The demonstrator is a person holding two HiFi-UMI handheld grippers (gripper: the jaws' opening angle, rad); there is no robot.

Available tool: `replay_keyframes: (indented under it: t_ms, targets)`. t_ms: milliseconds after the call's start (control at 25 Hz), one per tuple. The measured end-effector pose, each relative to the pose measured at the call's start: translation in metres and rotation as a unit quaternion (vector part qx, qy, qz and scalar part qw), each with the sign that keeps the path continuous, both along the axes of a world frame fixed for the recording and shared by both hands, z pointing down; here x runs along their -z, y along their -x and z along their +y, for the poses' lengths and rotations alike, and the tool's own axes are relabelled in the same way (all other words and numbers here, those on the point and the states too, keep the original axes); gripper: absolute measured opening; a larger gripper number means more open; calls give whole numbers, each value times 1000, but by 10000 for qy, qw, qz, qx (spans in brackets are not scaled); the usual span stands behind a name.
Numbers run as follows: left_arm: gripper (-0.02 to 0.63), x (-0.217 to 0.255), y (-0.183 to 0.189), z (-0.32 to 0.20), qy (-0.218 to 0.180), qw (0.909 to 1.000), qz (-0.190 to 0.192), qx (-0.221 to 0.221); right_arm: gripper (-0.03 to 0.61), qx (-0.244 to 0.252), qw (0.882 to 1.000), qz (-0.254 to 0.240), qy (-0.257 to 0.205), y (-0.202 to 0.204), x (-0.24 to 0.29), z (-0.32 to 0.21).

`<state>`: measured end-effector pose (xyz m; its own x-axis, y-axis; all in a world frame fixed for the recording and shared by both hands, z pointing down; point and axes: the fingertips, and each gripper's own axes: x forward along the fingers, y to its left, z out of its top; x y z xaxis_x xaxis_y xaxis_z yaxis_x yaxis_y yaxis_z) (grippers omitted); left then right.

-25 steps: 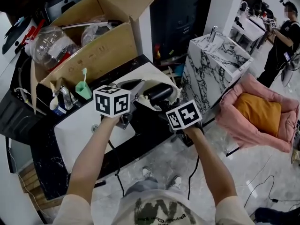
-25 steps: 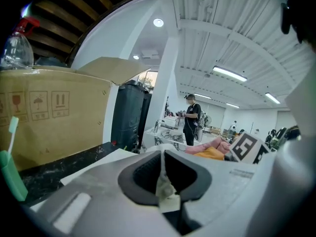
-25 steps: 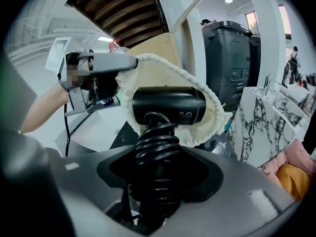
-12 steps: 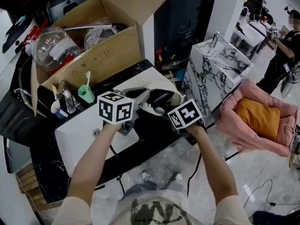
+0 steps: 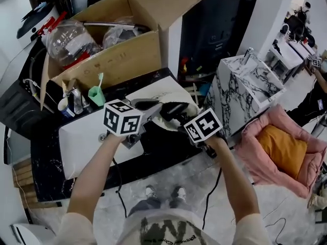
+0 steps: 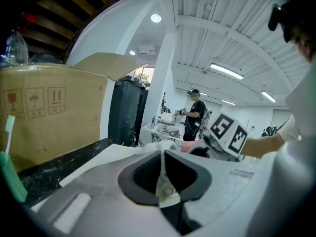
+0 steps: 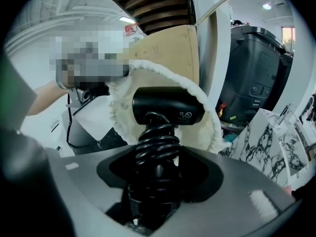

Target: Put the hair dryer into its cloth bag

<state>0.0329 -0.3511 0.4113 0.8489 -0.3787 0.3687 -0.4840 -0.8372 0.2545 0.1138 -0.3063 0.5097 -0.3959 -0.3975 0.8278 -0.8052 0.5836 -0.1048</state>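
The black hair dryer has its head just inside the mouth of the cream cloth bag. My right gripper is shut on its handle, which has the black cord coiled around it. In the right gripper view the dryer's head is framed by the bag's fluffy rim. My left gripper is shut on the bag's edge and holds the mouth up. A strip of white cloth shows pinched between its pads.
An open cardboard box full of plastic bottles stands behind the white sink counter. A green cup with a toothbrush sits left of the grippers. To the right stand a marble cabinet and a pink pet bed.
My right gripper has rolled and carried the dryer a little toward the bag's mouth. The left gripper still holds the bag's edge in the same place.
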Motion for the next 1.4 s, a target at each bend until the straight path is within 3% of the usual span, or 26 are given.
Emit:
replay_keyframes:
  t_ms: [440, 920, 1400]
  targets:
    - [29, -9, -20, 11, 168, 9998, -43, -109, 254, 265, 9994, -208, 96, 6, -11, -27]
    - [29, -12, -23, 23, 312, 9989, 336, 111, 253, -208, 9957, -853, 293, 35, -31, -55]
    - [29, -12, -17, 26, 292, 9984, 370, 319, 254, -581, 9934, -942, 295, 42, -34, -76]
